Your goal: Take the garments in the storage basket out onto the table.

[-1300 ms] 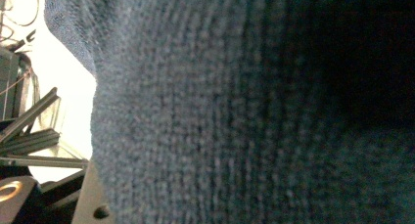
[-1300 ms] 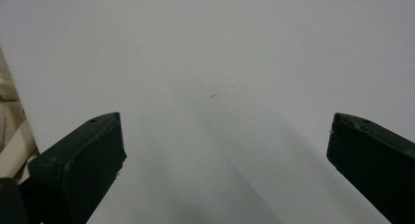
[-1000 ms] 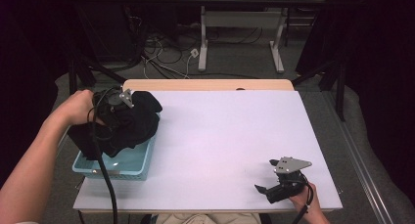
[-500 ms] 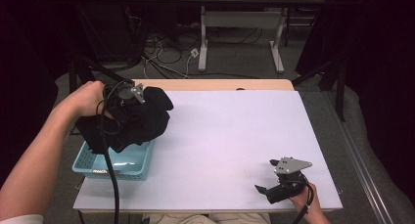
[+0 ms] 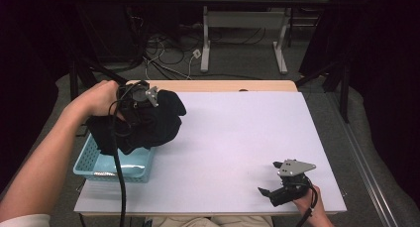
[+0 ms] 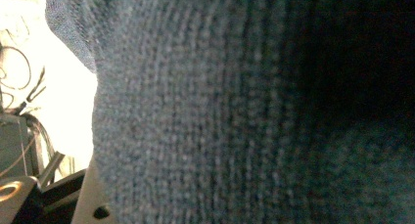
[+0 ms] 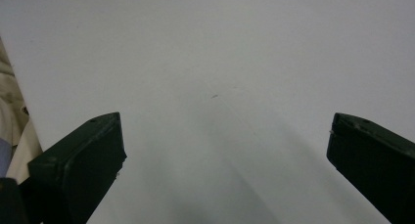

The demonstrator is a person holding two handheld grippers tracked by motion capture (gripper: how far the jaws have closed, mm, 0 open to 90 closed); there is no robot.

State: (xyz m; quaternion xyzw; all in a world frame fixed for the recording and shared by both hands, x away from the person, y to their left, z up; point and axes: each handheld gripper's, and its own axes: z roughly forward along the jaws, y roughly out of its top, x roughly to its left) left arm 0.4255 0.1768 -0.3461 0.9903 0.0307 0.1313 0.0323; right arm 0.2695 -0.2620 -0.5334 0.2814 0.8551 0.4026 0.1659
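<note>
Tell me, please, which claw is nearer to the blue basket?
Left. The left claw holds the black garment just above the blue basket; the right claw rests open across the table, near its front right corner.

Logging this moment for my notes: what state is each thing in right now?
Left gripper: shut on the black garment, held above the basket.
Black garment: bunched, lifted, lower folds hanging into the basket.
Blue basket: upright at the table's near left corner.
Right gripper: jaws wide open, nothing between them, low over the white table.
</note>
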